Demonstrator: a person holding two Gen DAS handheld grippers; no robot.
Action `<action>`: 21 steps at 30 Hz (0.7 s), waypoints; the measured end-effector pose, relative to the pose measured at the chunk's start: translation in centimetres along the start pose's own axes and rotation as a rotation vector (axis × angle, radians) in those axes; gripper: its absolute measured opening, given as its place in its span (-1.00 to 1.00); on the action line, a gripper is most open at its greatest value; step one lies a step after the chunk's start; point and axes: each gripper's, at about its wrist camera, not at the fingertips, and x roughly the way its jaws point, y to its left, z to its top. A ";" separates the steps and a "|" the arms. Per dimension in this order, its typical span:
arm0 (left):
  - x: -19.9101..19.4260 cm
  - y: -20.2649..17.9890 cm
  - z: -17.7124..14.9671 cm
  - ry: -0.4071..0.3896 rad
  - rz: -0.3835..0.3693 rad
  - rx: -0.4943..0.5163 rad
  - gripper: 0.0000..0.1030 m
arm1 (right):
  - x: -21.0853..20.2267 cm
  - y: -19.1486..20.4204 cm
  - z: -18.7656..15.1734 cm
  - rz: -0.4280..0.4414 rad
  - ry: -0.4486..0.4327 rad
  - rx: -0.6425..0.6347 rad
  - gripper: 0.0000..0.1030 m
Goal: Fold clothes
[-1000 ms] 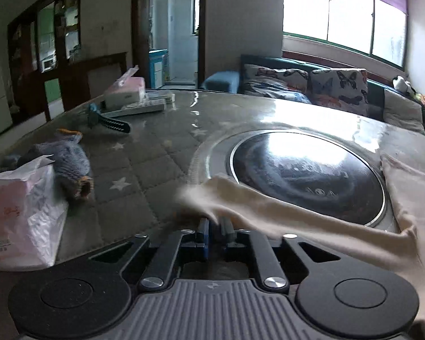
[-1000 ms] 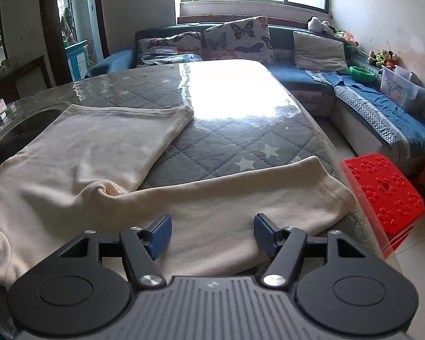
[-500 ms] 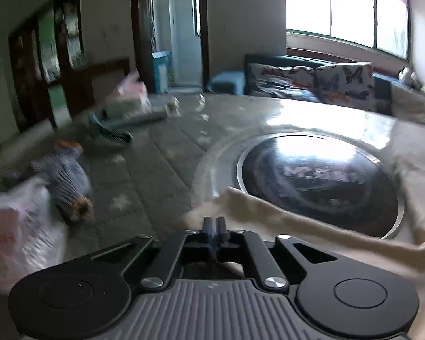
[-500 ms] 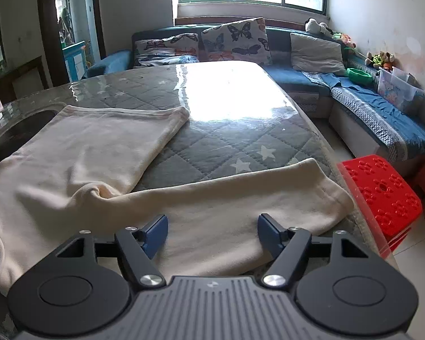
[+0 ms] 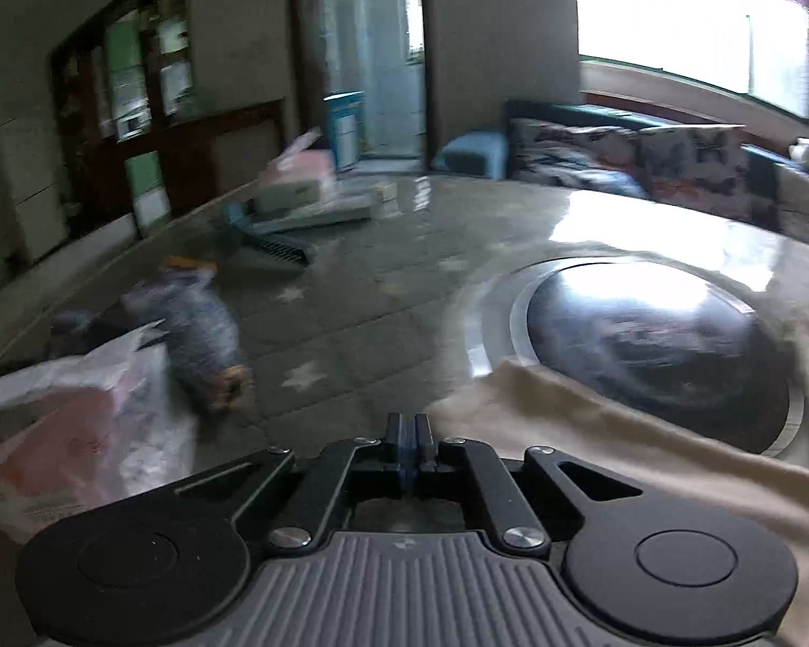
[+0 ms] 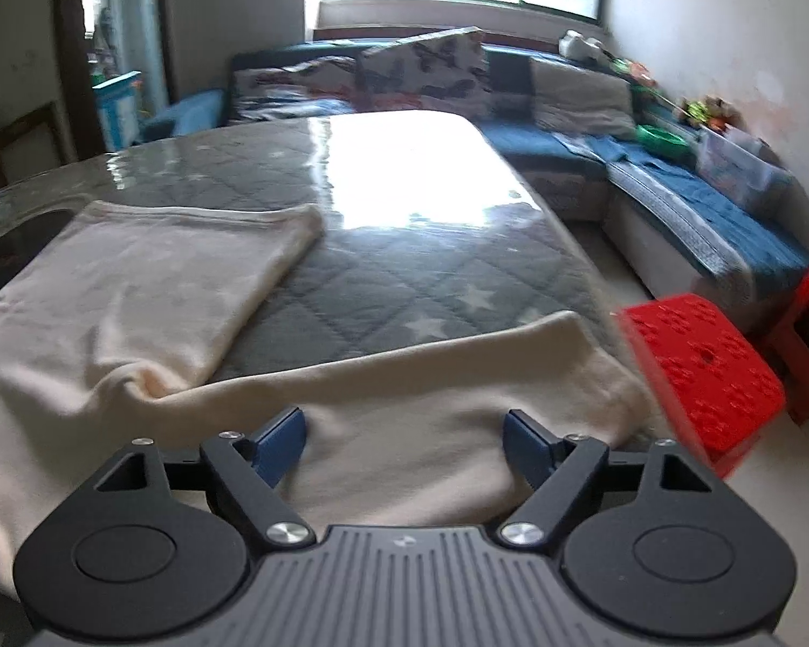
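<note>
My left tool (image 5: pixel 408 434) has just pressed its two blue fingers together; a second ago they stood slightly apart at the edge of the cream garment (image 5: pixel 609 453), and half a second ago they had already met. The hem corner lies right at the fingertips, but the left wrist view is blurred and I cannot tell whether any cloth is pinched between them, so I would judge the grab made yet unproven until I lift. The blur also tells me this hand has been moving, while the scene behind has shifted only a little.

My right tool (image 6: pixel 404 431) is as it was a second ago: fingers spread wide, holding nothing, poised just over the near strip of the garment (image 6: pixel 404 377), which looks like a sleeve or leg. That suggests the right side waits for its own pinch before both hands can carry a fold over.

The garment lies flat on the quilted, star-printed worktop (image 6: pixel 404 280). In the right wrist view its near strip runs left to right across my front, ending near the worktop's right edge beside the red stool (image 6: pixel 701 372); a second panel stretches away from me on the left. In the left wrist view the cloth's edge overlaps the round glass inset (image 5: pixel 652 345). Farther left lie a plastic bag (image 5: pixel 81 420) and a knitted bundle (image 5: pixel 199 334)
</note>
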 end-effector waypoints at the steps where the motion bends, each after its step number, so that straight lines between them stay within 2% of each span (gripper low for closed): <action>1: -0.6 -0.9 0.2 -0.007 -0.039 0.014 -0.75 | -0.1 -0.2 0.2 -0.004 0.005 0.006 0.46; 3: -1.7 -2.7 0.5 -0.020 -0.121 0.041 -0.44 | -0.5 -0.2 1.1 0.013 -0.002 -0.004 0.30; 5: -2.8 -4.7 0.7 -0.032 -0.211 0.075 -0.27 | -0.9 0.3 2.1 0.047 -0.016 -0.029 0.19; 9: -5.3 -9.8 0.3 -0.052 -0.411 0.187 -0.25 | -0.2 2.1 4.8 0.116 -0.027 -0.097 -0.13; 11: -5.9 -12.1 0.5 -0.050 -0.479 0.231 -0.25 | 0.6 2.8 5.9 0.143 -0.021 -0.105 -0.23; 14: -5.4 -14.9 1.4 -0.055 -0.507 0.269 -0.25 | 2.6 3.8 7.9 0.178 0.000 -0.101 -0.39; 16: -3.9 -16.3 2.5 -0.037 -0.509 0.266 -0.25 | 3.8 4.6 8.8 0.181 0.008 -0.106 -0.42; 21: 1.0 -19.6 4.8 0.008 -0.469 0.270 -0.25 | 6.2 5.7 9.7 0.181 0.031 -0.120 -0.55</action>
